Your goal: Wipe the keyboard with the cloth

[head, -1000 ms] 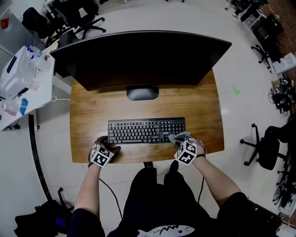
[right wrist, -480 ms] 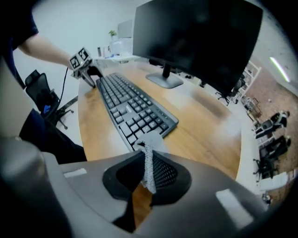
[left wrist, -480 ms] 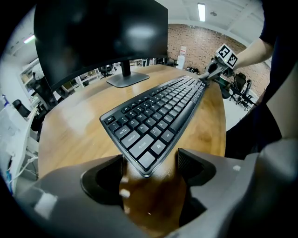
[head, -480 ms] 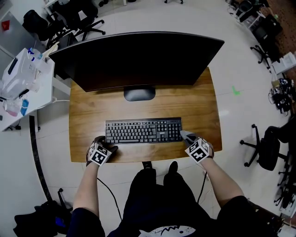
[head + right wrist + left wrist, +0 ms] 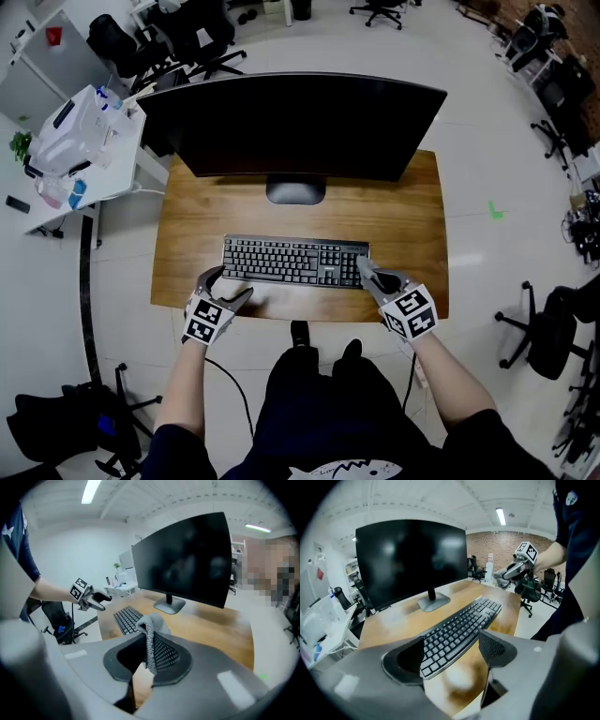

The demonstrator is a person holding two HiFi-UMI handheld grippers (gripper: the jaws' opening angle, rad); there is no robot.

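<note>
A black keyboard (image 5: 295, 261) lies across the wooden desk (image 5: 412, 216), in front of the monitor stand. My right gripper (image 5: 367, 270) is at the keyboard's right end and is shut on a small grey cloth (image 5: 377, 277). In the right gripper view the cloth (image 5: 151, 632) stands pinched between the jaws of the gripper (image 5: 149, 656), with the keyboard (image 5: 125, 619) beyond to the left. My left gripper (image 5: 228, 287) is open and empty by the keyboard's front left corner. In the left gripper view the gripper (image 5: 452, 651) frames the keyboard (image 5: 461, 630). The right gripper (image 5: 506, 573) hangs above the desk's far end.
A wide dark monitor (image 5: 295, 122) on a round stand (image 5: 294, 192) fills the back of the desk. A white side table (image 5: 80, 150) with white boxes is to the left. Office chairs (image 5: 544, 333) stand around on the floor. The person's legs (image 5: 319, 375) are at the desk's front edge.
The right gripper and cloth left the keyboard's right keys, swung out to the right, then came back to the right end. The left gripper has opened near the front left corner.
</note>
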